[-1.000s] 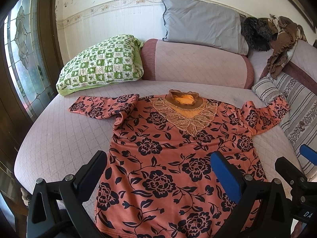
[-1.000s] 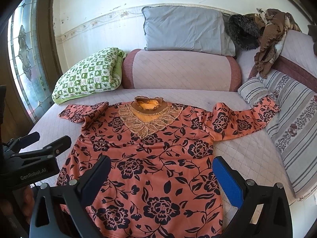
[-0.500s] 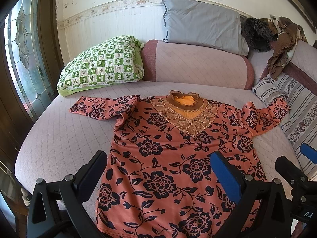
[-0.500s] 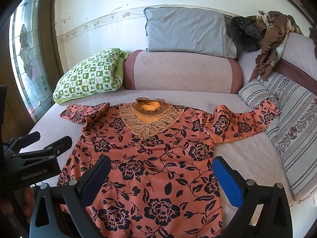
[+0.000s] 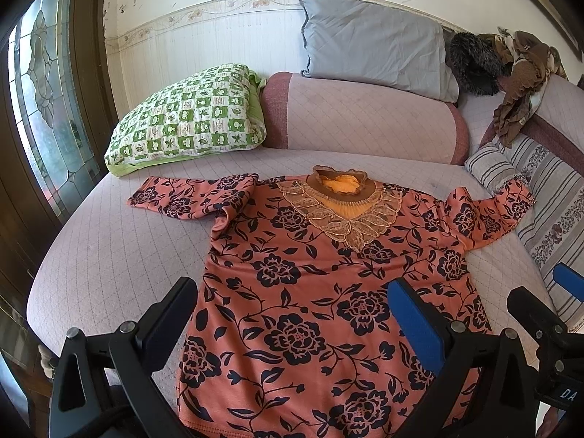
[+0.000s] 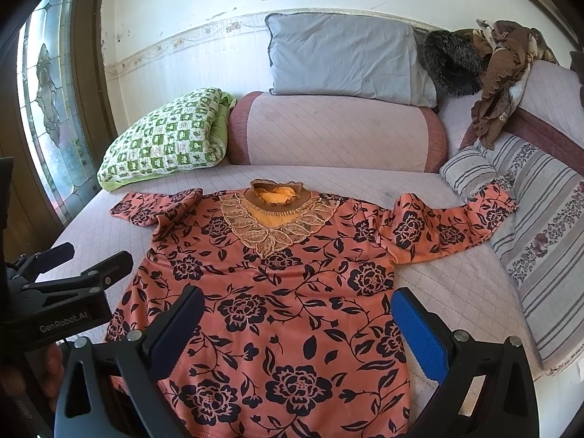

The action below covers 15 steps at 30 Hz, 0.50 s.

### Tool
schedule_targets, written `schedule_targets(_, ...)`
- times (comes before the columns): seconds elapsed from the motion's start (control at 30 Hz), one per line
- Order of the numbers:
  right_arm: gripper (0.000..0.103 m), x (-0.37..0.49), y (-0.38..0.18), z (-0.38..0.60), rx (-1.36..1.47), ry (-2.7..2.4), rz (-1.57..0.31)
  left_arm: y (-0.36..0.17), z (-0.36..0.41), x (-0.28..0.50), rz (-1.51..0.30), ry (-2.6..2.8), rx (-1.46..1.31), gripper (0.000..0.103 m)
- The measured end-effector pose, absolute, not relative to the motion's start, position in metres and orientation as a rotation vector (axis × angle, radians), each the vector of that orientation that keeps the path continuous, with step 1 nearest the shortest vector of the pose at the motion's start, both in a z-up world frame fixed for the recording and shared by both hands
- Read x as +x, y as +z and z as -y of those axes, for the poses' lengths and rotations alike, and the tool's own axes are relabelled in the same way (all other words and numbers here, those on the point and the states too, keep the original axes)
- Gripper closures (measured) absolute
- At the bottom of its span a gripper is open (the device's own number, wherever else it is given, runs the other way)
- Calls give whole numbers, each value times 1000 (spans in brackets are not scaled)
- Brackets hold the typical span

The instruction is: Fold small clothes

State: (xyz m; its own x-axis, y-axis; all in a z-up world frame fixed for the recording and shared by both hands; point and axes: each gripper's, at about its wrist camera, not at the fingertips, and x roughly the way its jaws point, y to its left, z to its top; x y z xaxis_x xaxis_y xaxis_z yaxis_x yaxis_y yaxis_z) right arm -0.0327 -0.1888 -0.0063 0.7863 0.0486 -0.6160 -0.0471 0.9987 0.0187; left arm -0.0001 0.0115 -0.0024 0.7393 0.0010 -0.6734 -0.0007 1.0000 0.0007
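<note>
Left wrist view showed a soft floral blouse [image 5: 321,292] flat on the quilted bed [image 5: 109,262]; both grippers' fingers [image 5: 412,314] [image 6: 419,325] spread wide, holding nothing, bare quilt left and right.

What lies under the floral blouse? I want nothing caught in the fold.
The floral blouse lies flat on the quilted pink bed cover. No lump shows, but whatever it covers stays hidden.
</note>
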Motion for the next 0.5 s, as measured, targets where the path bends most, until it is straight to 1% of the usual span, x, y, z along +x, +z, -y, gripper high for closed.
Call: schedule_targets(0.5,0,-34,-5,189,3,53,-660,-2,-14,-1,-739,0,0,0)
